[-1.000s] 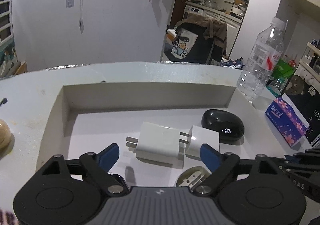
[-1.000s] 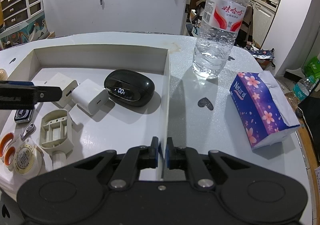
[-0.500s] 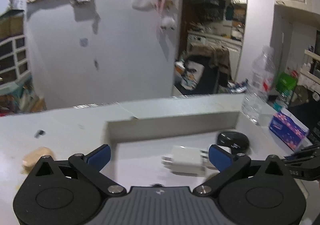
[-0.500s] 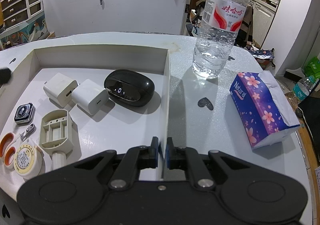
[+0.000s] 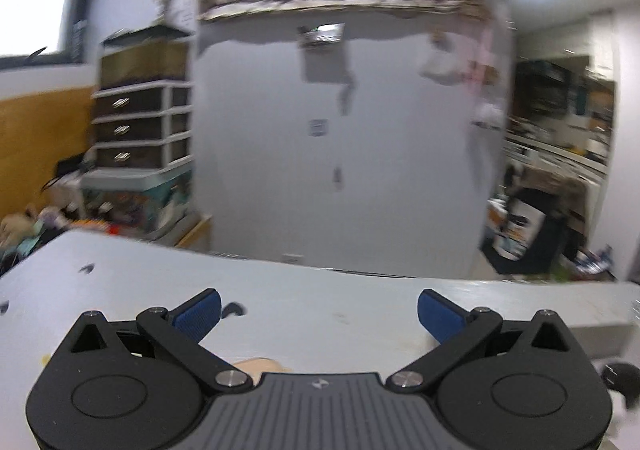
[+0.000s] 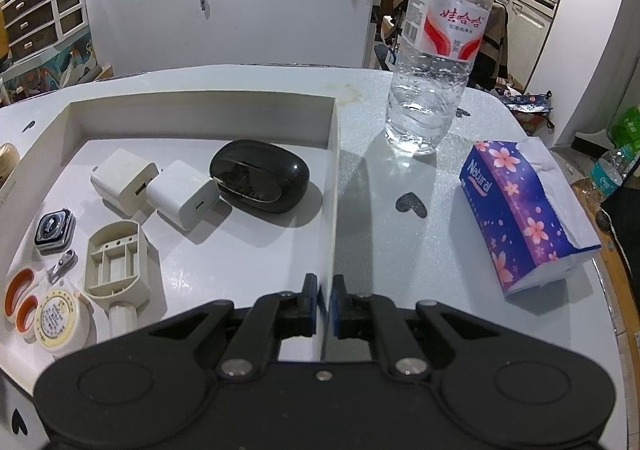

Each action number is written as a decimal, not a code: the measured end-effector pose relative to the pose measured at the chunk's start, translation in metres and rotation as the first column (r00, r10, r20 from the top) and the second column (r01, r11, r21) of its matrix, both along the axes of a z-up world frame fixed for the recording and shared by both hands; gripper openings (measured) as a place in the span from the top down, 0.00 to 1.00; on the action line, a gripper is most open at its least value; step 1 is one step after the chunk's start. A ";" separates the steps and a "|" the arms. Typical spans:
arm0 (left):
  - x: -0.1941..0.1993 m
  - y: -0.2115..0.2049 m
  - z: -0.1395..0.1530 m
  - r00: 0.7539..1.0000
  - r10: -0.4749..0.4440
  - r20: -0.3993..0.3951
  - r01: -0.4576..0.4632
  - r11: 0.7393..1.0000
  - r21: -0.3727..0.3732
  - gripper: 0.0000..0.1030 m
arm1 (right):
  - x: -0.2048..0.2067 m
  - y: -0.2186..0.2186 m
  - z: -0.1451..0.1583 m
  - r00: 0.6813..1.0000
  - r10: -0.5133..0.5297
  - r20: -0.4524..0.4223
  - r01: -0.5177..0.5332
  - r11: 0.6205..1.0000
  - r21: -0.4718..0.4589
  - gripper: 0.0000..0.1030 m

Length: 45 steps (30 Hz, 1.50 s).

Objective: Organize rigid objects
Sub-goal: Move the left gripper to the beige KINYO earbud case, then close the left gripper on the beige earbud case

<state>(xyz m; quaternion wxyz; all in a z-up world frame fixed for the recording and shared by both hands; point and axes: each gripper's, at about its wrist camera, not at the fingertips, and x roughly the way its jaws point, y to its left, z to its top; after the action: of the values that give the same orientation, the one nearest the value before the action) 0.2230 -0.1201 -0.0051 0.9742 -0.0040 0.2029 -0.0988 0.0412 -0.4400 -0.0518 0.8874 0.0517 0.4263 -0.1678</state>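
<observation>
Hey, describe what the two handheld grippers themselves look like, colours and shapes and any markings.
Both are matte black plastic. The left gripper has angled link arms with silver pivot screws, round discs on either side, blue ribbed finger pads, and a grey ribbed centre plate bearing a small white logo. The right gripper has the same black links, discs and silver screws, with blue pads just showing. No cables, hands or sleeves are visible.

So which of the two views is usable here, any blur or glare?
Left wrist view: motion-blurred throughout, bright ceiling light flaring top right, only the open left gripper sharp. Right wrist view: crisp, fisheye-bent edges, soft shadows beside the water bottle and black case.
</observation>
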 end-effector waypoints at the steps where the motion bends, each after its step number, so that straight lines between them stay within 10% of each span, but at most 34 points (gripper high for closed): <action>1: 0.006 0.004 -0.004 1.000 0.021 -0.007 -0.021 1.000 -0.009 0.00 | 0.000 0.000 0.000 1.000 -0.003 0.001 0.003 1.000 0.000 0.93; 19: 0.047 0.074 -0.021 0.992 0.040 -0.119 -0.047 0.997 -0.056 0.00 | 0.011 -0.022 -0.001 0.994 -0.104 -0.017 0.106 0.982 0.154 0.94; 25: 0.055 0.087 -0.027 0.988 0.040 -0.147 -0.052 0.996 -0.077 0.00 | 0.029 -0.013 0.006 0.998 -0.066 0.007 0.066 0.997 0.035 0.92; 45: 0.065 0.074 -0.048 0.962 0.041 -0.269 -0.058 0.997 -0.055 0.01 | 0.022 -0.024 0.001 0.982 -0.153 0.112 0.139 0.982 0.130 0.96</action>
<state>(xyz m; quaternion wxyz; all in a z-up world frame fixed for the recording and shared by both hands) 0.2878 -0.0461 -0.0530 0.9394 -0.0528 0.3292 -0.0792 0.0635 -0.4645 -0.0503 0.8922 0.1467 0.3759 -0.2029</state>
